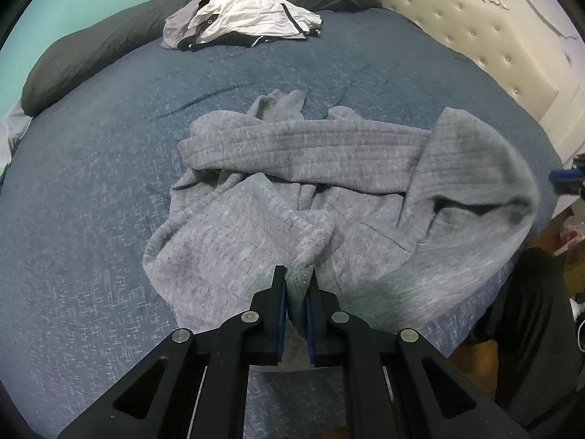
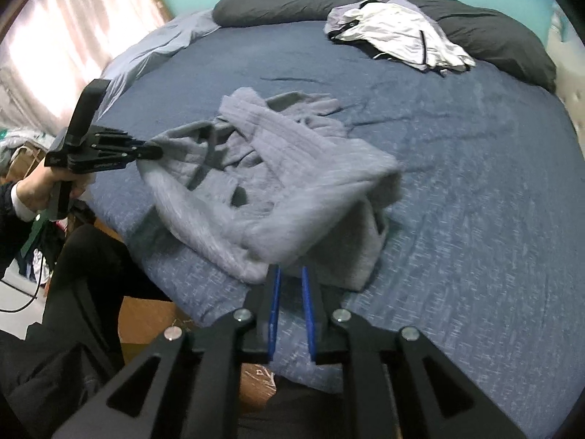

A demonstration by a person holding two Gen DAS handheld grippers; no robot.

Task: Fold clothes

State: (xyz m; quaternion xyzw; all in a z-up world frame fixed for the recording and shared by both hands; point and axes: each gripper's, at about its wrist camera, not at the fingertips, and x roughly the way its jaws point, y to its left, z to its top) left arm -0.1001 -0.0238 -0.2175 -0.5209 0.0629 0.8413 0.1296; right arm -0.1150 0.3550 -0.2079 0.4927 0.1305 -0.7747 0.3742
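Note:
A grey ribbed knit sweater (image 1: 292, 183) lies crumpled on the blue bed cover (image 1: 91, 183), near the bed's front edge. My left gripper (image 1: 296, 278) is shut on a fold of its hem, with the cloth pinched between the blue pads. In the right wrist view a hand holds that left gripper (image 2: 153, 152) at the left, lifting one corner of the sweater (image 2: 292, 183). My right gripper (image 2: 290, 274) has its pads a little apart and bed cover shows between them. A blurred edge of the sweater hangs just past its tips, not pinched.
A heap of white and grey clothes (image 1: 248, 18) lies at the far side by a long dark pillow (image 1: 91, 55). A cream tufted headboard (image 1: 493, 36) stands at the right. The person's dark trousers (image 2: 91, 256) and the brown floor (image 2: 146, 318) border the bed's near edge.

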